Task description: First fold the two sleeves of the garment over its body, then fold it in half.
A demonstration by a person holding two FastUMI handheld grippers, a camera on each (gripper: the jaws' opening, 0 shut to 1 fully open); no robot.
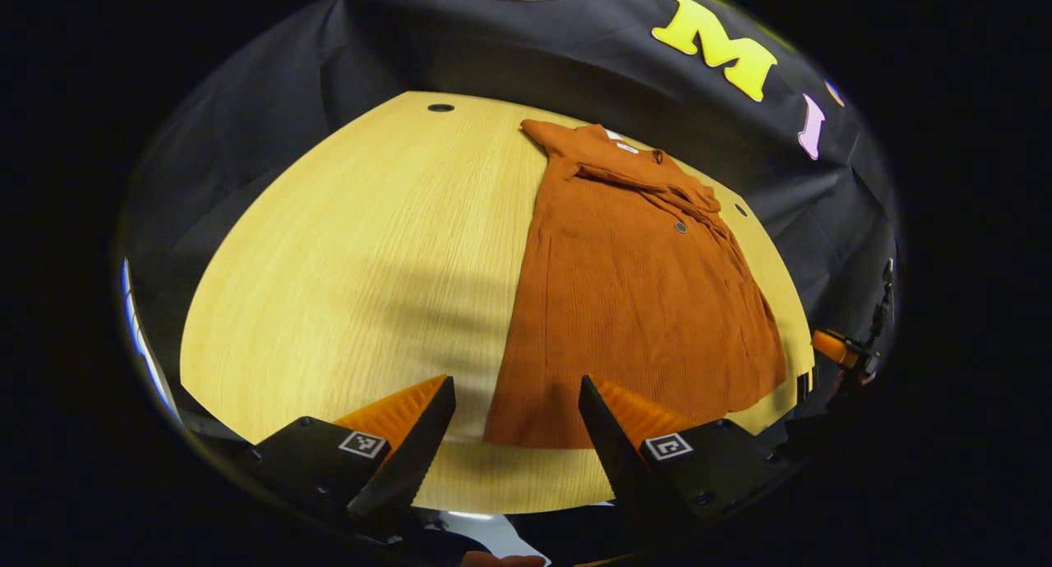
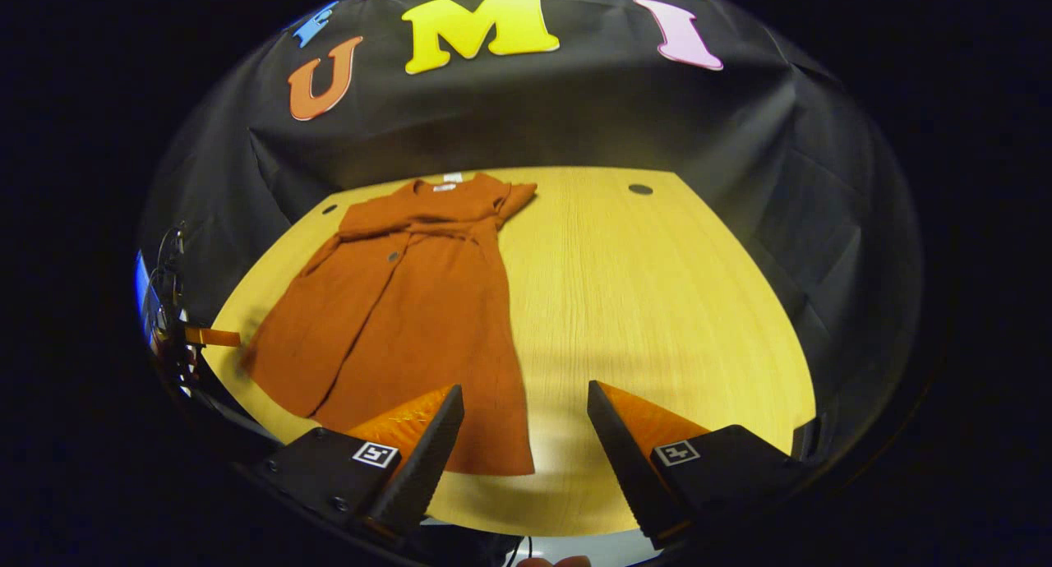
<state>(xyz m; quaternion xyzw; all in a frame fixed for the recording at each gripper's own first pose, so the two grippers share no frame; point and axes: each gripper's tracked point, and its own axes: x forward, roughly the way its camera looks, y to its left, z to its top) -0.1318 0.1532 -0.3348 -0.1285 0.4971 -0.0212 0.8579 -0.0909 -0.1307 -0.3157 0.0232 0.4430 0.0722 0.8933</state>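
The garment [image 1: 633, 304] lies flat on the counter [image 1: 345, 288]; it looks soft and limp, best taken by the hem corners. Both tools, left tool [image 1: 516, 435] and right tool [image 2: 524, 444], stand wide and empty.

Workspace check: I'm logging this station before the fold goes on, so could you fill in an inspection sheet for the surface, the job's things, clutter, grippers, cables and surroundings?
Surface: pale yellow wood-grain table, with small dark round holes near its far edge.
Job's things: rust-orange ribbed fabric garment lies flat, collar toward the wall, hem toward the grippers; both sleeves look folded over its body; not folded in half yet.
Clutter: nothing seen on the table.
Grippers: left gripper and right gripper both hover with jaws open, holding nothing, near the hem.
Cables: thin dark wires on the equipment at the table's edge.
Surroundings: black cloth wall behind the table.
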